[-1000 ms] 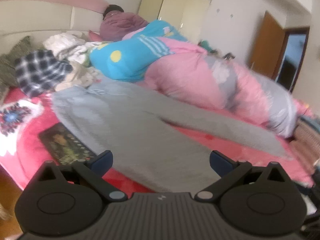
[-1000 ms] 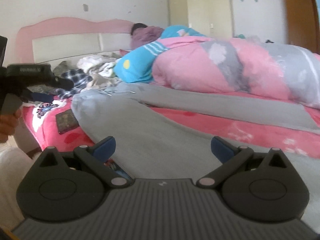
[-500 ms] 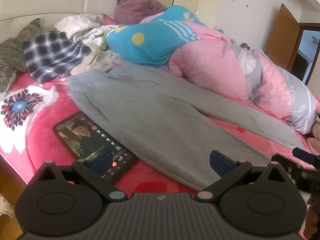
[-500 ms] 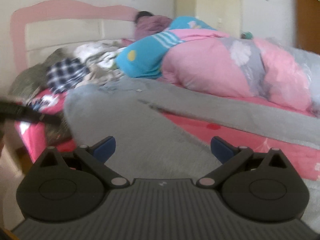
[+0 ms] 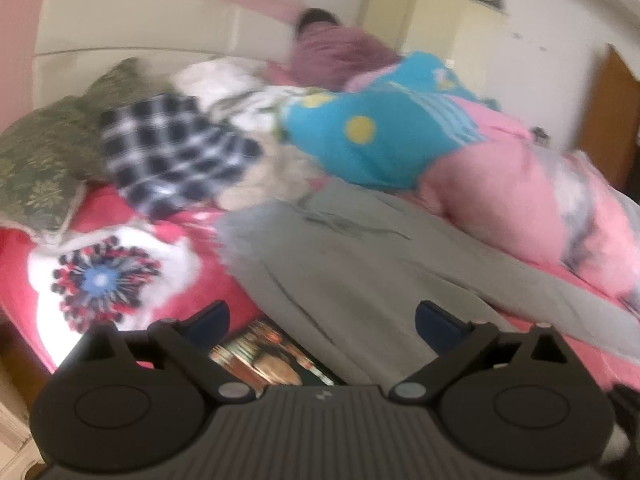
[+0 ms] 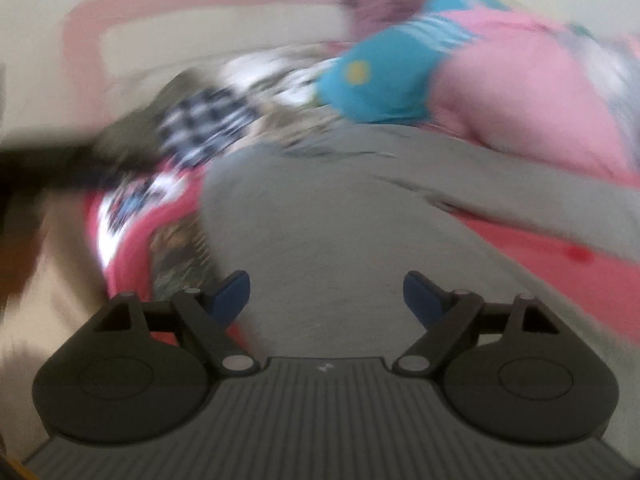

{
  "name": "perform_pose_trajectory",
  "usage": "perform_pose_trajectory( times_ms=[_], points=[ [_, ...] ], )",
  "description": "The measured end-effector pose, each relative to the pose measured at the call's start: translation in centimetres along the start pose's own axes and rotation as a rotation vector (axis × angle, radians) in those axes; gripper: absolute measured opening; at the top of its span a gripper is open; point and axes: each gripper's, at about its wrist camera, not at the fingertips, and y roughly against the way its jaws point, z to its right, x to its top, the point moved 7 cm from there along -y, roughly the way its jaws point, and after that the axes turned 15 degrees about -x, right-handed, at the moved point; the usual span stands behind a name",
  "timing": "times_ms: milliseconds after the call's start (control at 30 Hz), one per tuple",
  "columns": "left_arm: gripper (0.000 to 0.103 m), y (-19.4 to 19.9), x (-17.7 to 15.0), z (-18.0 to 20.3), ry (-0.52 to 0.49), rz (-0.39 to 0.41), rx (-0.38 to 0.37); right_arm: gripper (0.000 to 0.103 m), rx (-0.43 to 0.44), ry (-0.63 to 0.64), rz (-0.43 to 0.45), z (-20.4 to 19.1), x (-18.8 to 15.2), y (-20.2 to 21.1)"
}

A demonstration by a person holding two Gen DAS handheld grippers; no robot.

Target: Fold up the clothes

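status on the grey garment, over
Left gripper and right gripper open, just closing a little, empty. Grey garment flat on bed, unfolded. Phone by its edge.

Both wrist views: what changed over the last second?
Both views swung left along the bed; the right gripper and left gripper have just been closing slightly, nothing gripped. The grey garment, phone and plaid cloth lie unmoved.

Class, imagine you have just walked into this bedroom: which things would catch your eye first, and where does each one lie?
The grey garment spread flat across the middle of the red bedspread stands out first. Behind it, to the right, bulges a pink quilt with a bright blue cover beside it. A black-and-white checked cloth tops the heap at the left, by the headboard.
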Motion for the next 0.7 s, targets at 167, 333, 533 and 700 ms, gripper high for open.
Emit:
perform_pose_trajectory(
  times_ms=[167,333,533,700],
  points=[
    [0.096,-2.8,1.5,-1.2,0.003,-0.036,0.100,0.081,0.065,0.105,-0.040,-0.9,-1.3,0.3],
    [0.094,-5.9,3.0,-1.6,-0.017,-0.083,0.168,0.066,0.092,0.156,-0.087,-0.3,-3.0,-0.2],
    [0.081,-9.6,4.6,-4.7,0.056,-0.120,0.189,0.056,0.101,0.200,-0.112,0.0,-4.3,-1.1],
    [0.069,-11.9,5.3,-7.3,0.103,-0.160,0.207,0.048,0.107,0.200,-0.104,0.4,-4.3,-1.2]
  ],
)
